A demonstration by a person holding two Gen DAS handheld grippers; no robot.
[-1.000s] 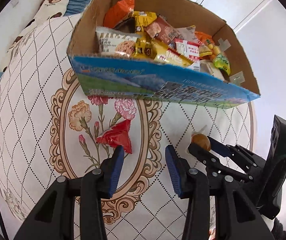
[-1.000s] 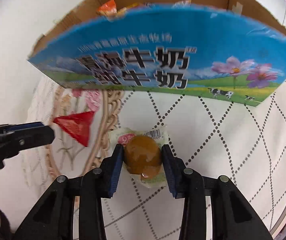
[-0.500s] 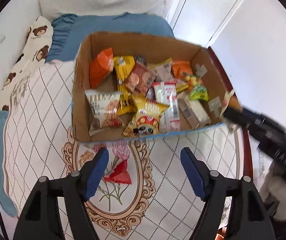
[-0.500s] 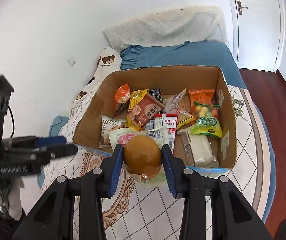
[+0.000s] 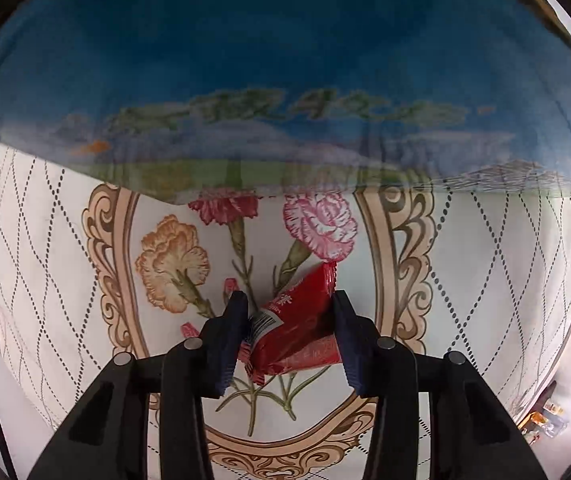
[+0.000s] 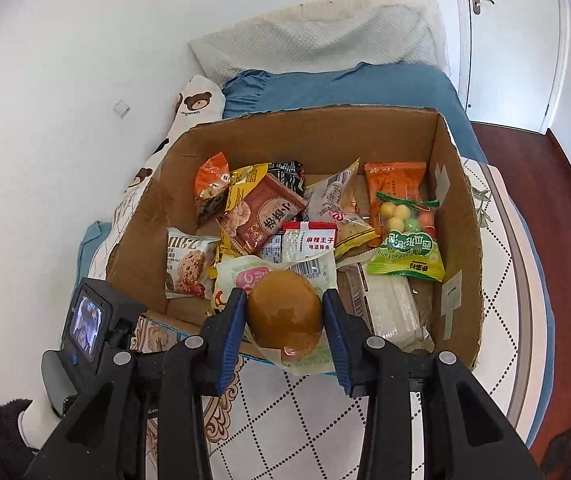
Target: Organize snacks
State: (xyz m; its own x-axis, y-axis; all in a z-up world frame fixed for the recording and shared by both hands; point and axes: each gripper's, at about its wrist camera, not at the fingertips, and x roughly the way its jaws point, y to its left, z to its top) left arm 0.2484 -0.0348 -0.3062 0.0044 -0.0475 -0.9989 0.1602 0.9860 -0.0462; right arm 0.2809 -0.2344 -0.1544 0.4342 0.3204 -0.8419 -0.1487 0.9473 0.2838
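Observation:
My left gripper [image 5: 287, 316] is low over the flowered quilt [image 5: 65, 300] and shut on a red snack packet [image 5: 297, 332], which sits tilted between the blue pads. The blue printed side of the cardboard box [image 5: 285, 80] fills the view above it. My right gripper [image 6: 283, 312] hangs above the near edge of the open cardboard box [image 6: 461, 240] and is shut on a brown egg in a clear wrapper [image 6: 285, 312]. Several snack packets lie inside the box. The camera body of the left gripper [image 6: 89, 324] shows at the lower left.
A blue pillow [image 6: 345, 88] and a white textured pillow [image 6: 317, 36] lie behind the box. A bear-print cushion [image 6: 197, 104] sits against the white wall at left. A white door [image 6: 509, 40] and dark red floor [image 6: 565, 260] are at right.
My left gripper opened wide, dropped to the quilt and closed on the red packet. My right gripper lifted the wrapped egg from the quilt up over the box's near edge.

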